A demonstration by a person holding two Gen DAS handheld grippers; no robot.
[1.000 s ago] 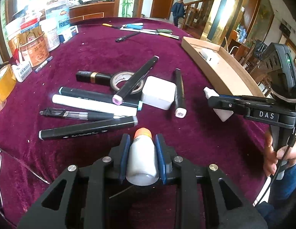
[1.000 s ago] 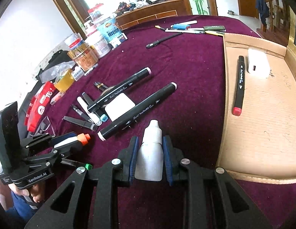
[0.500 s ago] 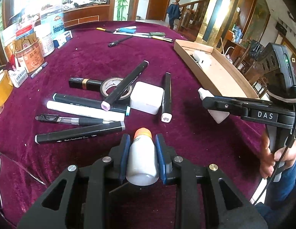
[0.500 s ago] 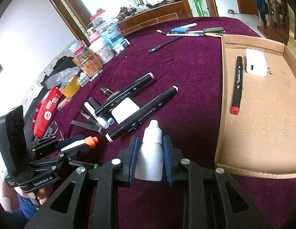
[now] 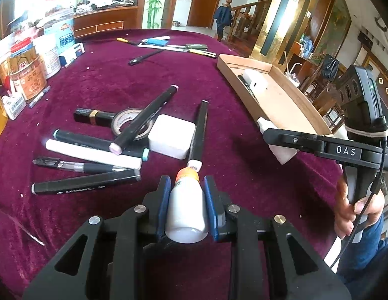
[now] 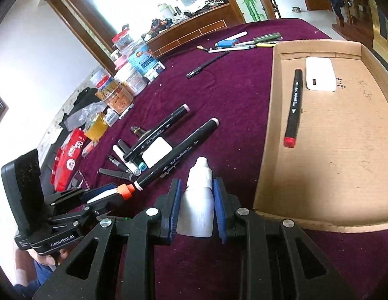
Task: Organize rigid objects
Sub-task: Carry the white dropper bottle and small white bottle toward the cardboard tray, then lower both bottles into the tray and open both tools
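My left gripper (image 5: 186,185) is shut on a white bottle with an orange cap (image 5: 186,210), held above the maroon tablecloth. My right gripper (image 6: 197,187) is shut on a white dropper bottle (image 6: 197,200), near the front left corner of the cardboard tray (image 6: 269,150). The tray holds a black marker with a red cap (image 6: 294,107) and a white charger (image 6: 320,73). Several black markers (image 5: 144,117), a white block (image 5: 171,136), a tape roll (image 5: 125,122) and pens lie on the cloth. The right gripper also shows in the left wrist view (image 5: 274,135).
Jars and cans (image 5: 29,72) stand at the table's far left. More pens (image 5: 174,46) lie at the far edge. A red packet (image 6: 69,157) and glasses (image 6: 77,180) lie at the left. The table edge is near on the right.
Both grippers, each with its bottle, have moved forward and right toward the tray. The tray now looks closer in the right wrist view.
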